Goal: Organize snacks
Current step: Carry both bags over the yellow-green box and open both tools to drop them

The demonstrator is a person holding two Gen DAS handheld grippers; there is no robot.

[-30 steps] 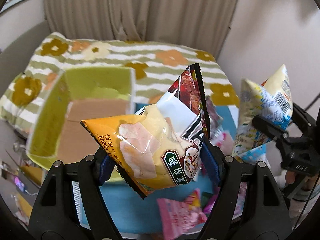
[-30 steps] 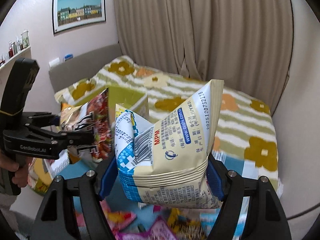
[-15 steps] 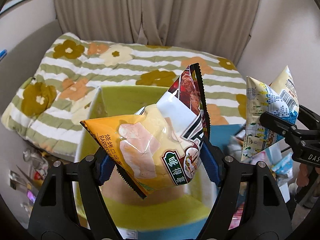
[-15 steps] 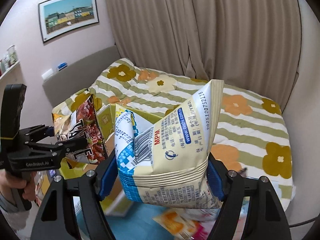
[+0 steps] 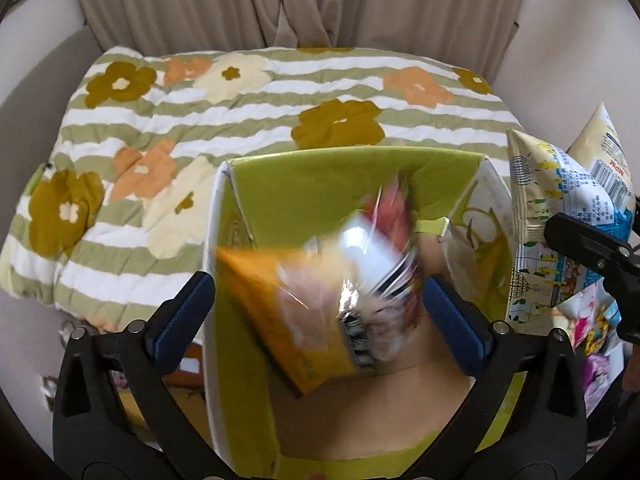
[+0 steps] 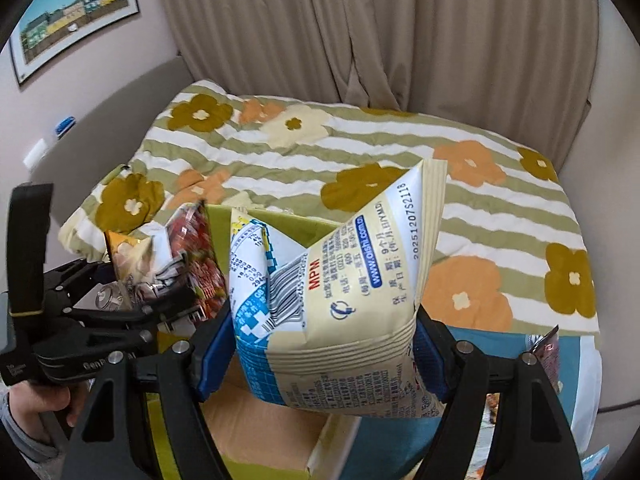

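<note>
My left gripper is open above a green cardboard box. An orange barbecue chip bag is blurred and falling between the spread fingers into the box; it also shows in the right wrist view. My right gripper is shut on a cream and blue snack bag, held above the box's right side. The same bag shows at the right edge of the left wrist view.
A bed with a striped flower quilt lies behind the box. Several loose snack packets lie on a blue surface to the right. Curtains hang at the back.
My left gripper moved over the box and opened, letting go of the orange chip bag, which now drops. My right gripper has come closer to the box with its bag.
</note>
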